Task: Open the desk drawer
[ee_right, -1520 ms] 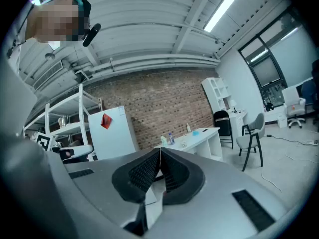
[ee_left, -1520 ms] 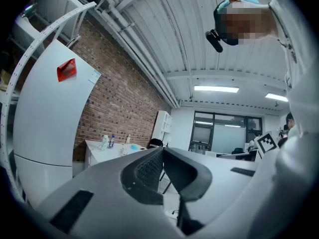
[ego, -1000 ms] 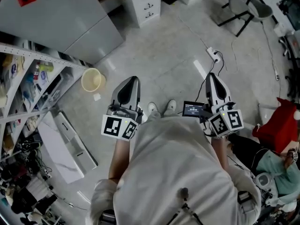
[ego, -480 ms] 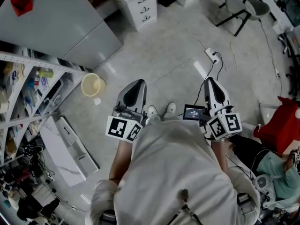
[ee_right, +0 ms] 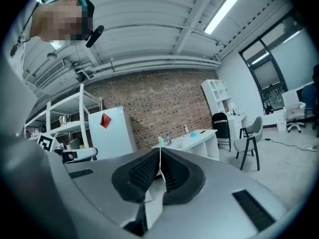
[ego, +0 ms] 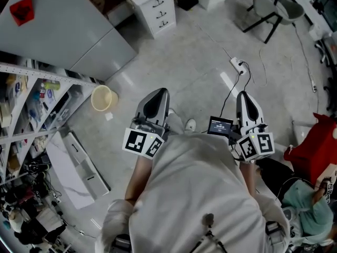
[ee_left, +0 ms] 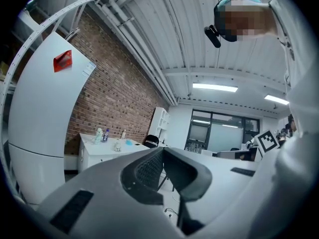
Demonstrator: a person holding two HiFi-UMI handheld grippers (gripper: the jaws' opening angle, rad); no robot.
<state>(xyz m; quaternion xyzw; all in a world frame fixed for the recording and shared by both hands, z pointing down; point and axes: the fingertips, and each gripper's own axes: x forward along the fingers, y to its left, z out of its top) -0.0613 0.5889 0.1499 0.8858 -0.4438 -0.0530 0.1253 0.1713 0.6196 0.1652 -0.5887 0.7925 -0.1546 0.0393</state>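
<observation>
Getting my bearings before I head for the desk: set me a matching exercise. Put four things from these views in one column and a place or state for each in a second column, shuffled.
Things:
1. drawers
2. bucket
3. power strip
4. left gripper

Descriptions:
A. on the floor beside the shelves
B. jaws together, nothing between them
C. white, all shut, at the far top of the head view
D. on open floor, with cables plugged in

Pairs: 1-C; 2-A; 3-D; 4-B
</observation>
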